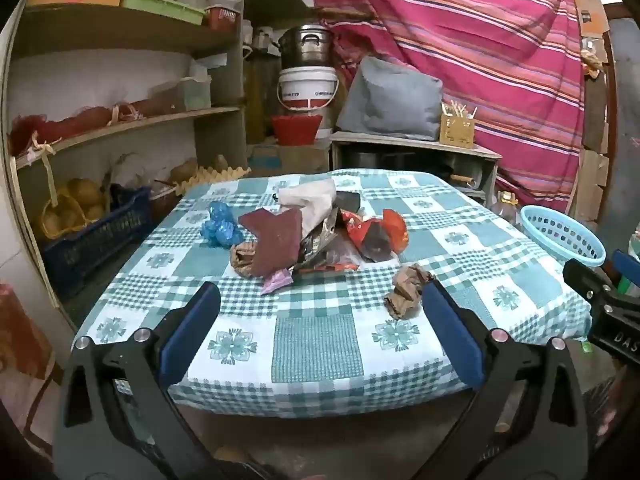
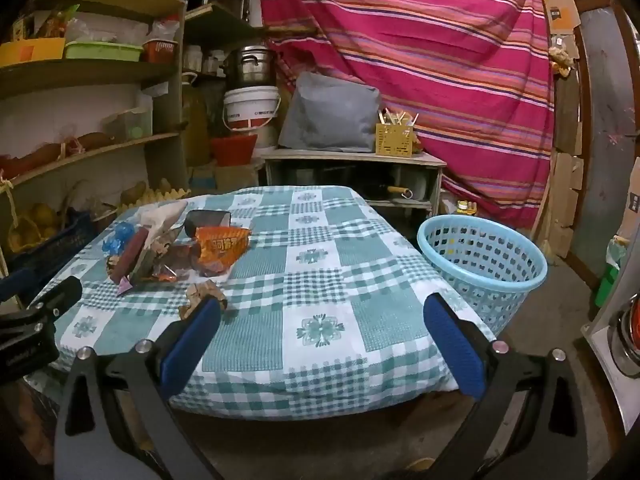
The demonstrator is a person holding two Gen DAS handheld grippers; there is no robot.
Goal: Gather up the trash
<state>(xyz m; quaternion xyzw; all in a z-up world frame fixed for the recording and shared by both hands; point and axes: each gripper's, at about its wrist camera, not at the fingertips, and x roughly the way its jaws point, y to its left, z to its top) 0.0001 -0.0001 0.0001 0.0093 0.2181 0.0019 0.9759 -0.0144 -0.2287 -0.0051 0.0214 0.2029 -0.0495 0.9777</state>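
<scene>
Hovering wide-jawed and empty before the checked-cloth tabletop (image 1: pixel 320 352), both the left gripper (image 1: pixel 320 320) and right gripper (image 2: pixel 322 326) have collected nothing yet (likely first: crumpled brown paper wad (image 1: pixel 406 290), then perforated light-blue plastic basket (image 2: pixel 482 268)).

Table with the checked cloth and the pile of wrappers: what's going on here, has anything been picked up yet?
Nothing is picked up yet. A person holds two tools, the left tool and the right tool, both wide open and empty, short of the table's near edge. The trash sits on the checked tablecloth: a pile of wrappers, a blue plastic bag and a crumpled brown paper nearest the tools. The light blue basket stands on the floor beside the table, apparently empty.
</scene>
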